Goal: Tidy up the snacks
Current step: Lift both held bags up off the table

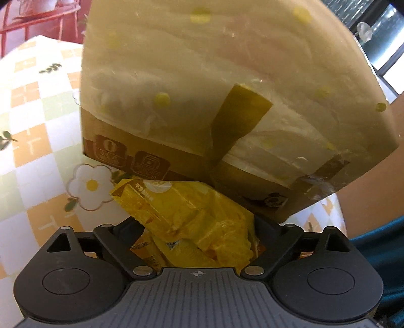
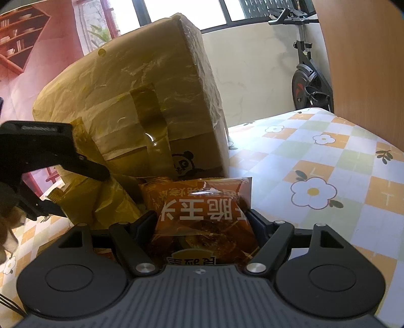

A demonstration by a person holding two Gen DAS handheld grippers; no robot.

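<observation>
A taped cardboard box with a panda print stands on the table, close in front of both grippers; it also shows in the right wrist view. My left gripper is shut on a yellow snack packet, held just below the box's near face. My right gripper is shut on an orange-brown snack packet with large white characters, close to the box's lower corner. The left gripper's body shows at the left of the right wrist view, with the yellow packet beside it.
The table has a checked cloth with white flowers. A red metal chair stands beyond the table's far left. An exercise bike stands by the window wall. A wooden panel rises at the right.
</observation>
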